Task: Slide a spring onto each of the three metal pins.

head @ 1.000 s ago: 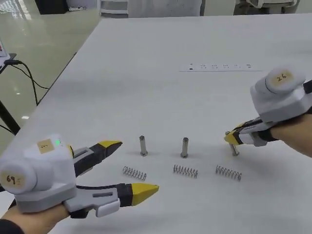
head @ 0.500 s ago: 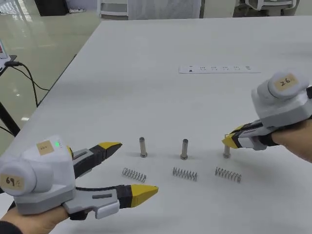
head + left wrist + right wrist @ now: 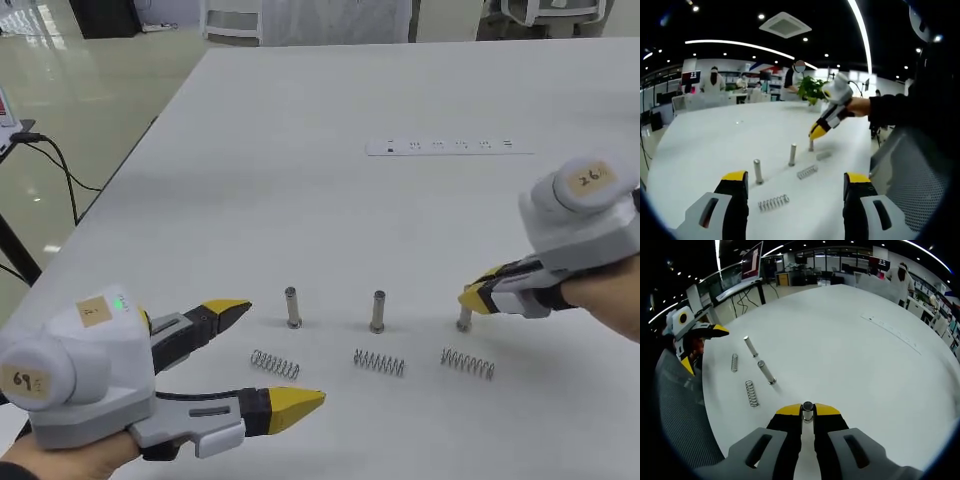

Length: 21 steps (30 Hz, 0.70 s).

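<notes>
Three metal pins stand in a row on the white table: left pin [image 3: 292, 308], middle pin [image 3: 378, 312], right pin [image 3: 465, 318]. In front of each lies a spring: left spring [image 3: 275, 364], middle spring [image 3: 379, 362], right spring [image 3: 467, 364]. My right gripper [image 3: 476, 298] is shut on the right pin [image 3: 807, 406], its yellow tips pinching the pin's top. My left gripper [image 3: 270, 355] is open and holds nothing, just left of the left spring [image 3: 773, 202] and the left pin [image 3: 758, 171].
A white power strip [image 3: 448, 146] lies farther back on the table. The table's left edge [image 3: 110, 175] drops to a floor with a black cable. People stand far off in the room behind the table.
My right gripper has shifted a little to the left, and the right pin with it. My left gripper has stayed open in place.
</notes>
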Motion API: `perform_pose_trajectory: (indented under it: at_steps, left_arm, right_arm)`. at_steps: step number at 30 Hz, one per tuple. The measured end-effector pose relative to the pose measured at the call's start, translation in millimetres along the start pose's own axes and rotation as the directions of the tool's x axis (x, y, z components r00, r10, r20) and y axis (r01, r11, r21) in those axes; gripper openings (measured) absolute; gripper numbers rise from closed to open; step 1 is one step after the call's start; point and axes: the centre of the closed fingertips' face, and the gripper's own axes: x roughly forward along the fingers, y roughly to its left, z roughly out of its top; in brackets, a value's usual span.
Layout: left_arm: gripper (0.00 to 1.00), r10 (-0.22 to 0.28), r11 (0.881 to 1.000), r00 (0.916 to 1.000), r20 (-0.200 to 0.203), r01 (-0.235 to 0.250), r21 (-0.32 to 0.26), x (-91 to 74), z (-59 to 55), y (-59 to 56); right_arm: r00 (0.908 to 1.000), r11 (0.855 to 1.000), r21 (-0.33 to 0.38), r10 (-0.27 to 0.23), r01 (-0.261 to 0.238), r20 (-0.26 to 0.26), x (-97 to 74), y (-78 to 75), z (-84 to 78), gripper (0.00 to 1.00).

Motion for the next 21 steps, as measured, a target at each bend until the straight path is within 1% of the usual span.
perform_pose_trajectory:
  at_steps: [8, 12, 21]
  left_arm:
    - [0.74, -0.004, 1.000, 1.0000, -0.001, 0.004, -0.003, 0.1, -0.9, 0.0]
    - [0.74, -0.005, 1.000, 1.0000, -0.001, 0.005, -0.001, 0.2, -0.9, -0.2]
    - [0.74, -0.003, 1.000, 1.0000, 0.000, 0.003, -0.002, 0.3, -0.7, -1.4]
  right_arm:
    - [1.0000, 1.000, 0.015, 0.002, -0.002, -0.002, -1.5, -0.7, -2.8, 0.05]
    - [1.0000, 1.000, -0.007, 0.004, -0.004, -0.007, -2.0, 0.8, -4.3, 0.05]
    - [0.9999, 1.000, -0.021, 0.002, -0.002, -0.016, -1.5, 0.3, -8.4, 0.06]
